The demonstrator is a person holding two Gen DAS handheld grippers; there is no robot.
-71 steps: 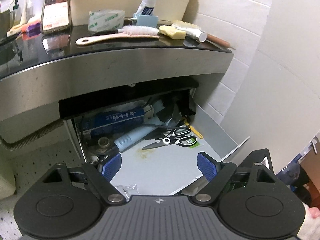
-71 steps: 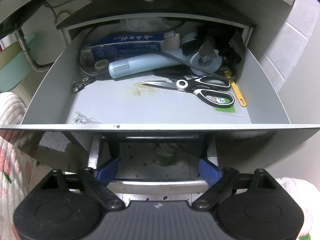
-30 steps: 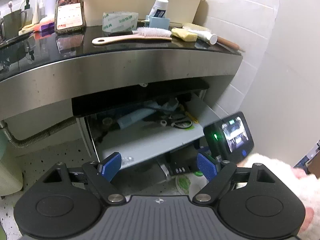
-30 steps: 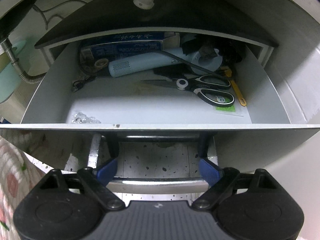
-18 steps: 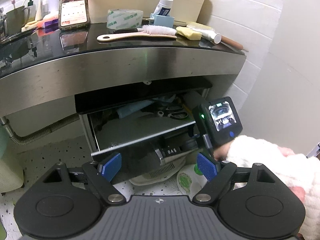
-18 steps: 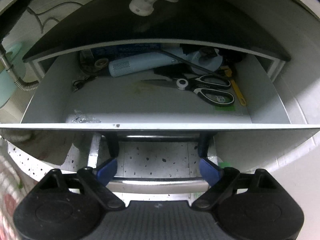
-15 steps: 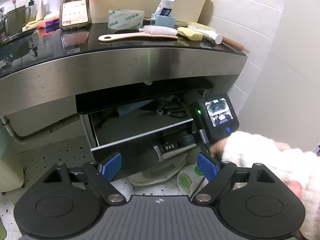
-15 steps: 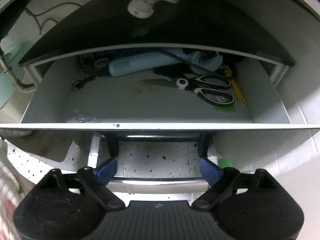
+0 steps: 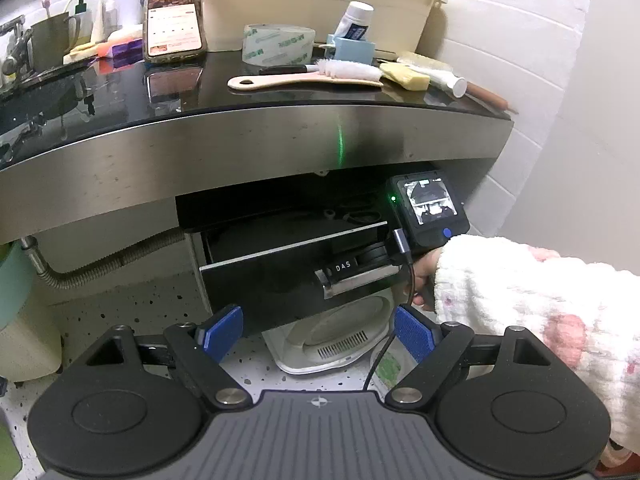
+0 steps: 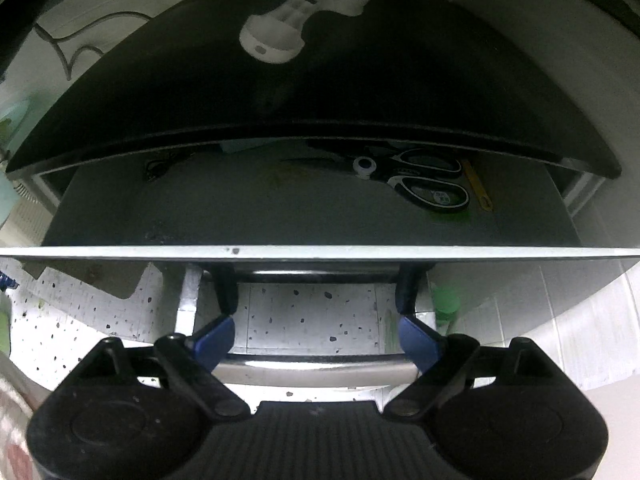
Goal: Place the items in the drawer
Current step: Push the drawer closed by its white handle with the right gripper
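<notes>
The right claw (image 10: pixel 316 340) sits spread at the silver bar handle (image 10: pixel 316 374) of the black-fronted grey drawer (image 10: pixel 320 252), nearly shut; black-handled scissors (image 10: pixel 416 180) lie inside. The left claw (image 9: pixel 318 332) hangs open, empty.

Tabletop (image 9: pixel 120 104): glossy black, reflective, with a brushed steel front band (image 9: pixel 240 152). Wall (image 9: pixel 512 64): white tile to the right, meeting a plain pale panel (image 9: pixel 600 140) at the far right. Floor (image 9: pixel 132 308): white terrazzo with dark specks, also seen from the right wrist view (image 10: pixel 312 320). Corrugated metal hose (image 9: pixel 100 264): ran beneath the tabletop at the left. Cream container (image 9: pixel 304 0): stood at the tabletop's back. Light: dim below, brighter above.
</notes>
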